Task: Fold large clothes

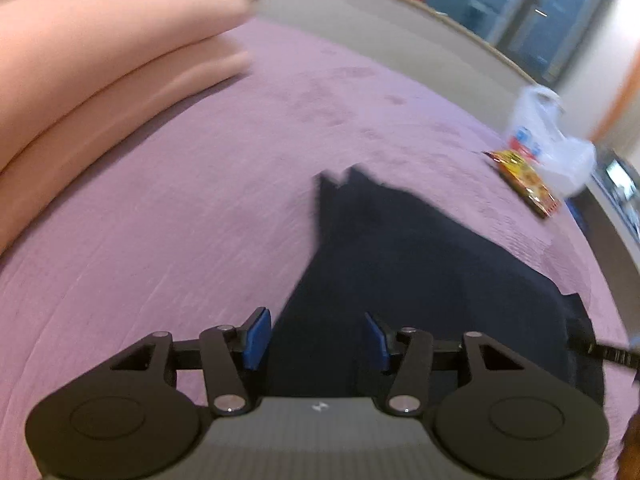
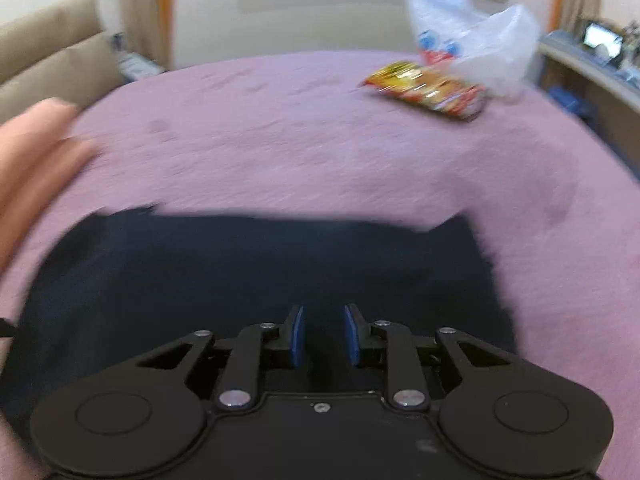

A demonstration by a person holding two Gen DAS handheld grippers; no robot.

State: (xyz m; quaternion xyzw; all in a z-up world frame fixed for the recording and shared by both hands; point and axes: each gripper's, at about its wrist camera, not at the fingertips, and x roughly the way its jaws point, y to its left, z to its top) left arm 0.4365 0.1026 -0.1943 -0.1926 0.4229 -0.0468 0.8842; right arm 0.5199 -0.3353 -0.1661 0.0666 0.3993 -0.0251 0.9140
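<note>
A dark navy garment [image 1: 400, 264] lies on the purple bedspread [image 1: 180, 208]; it also shows in the right wrist view [image 2: 240, 272] as a wide dark patch. My left gripper [image 1: 318, 338] is open, its blue pads [image 1: 256, 338] wide apart, just above the garment's near left edge. My right gripper [image 2: 324, 334] is open with a narrower gap, low over the garment's near middle. Nothing is held between either pair of pads. Both views are blurred by motion.
A folded pink blanket [image 1: 80, 64] lies at the left of the bed and shows in the right wrist view [image 2: 28, 160]. A yellow-red snack packet [image 2: 428, 90] and a white plastic bag [image 2: 472, 36] lie at the far right. A beige headboard [image 2: 44, 56] stands left.
</note>
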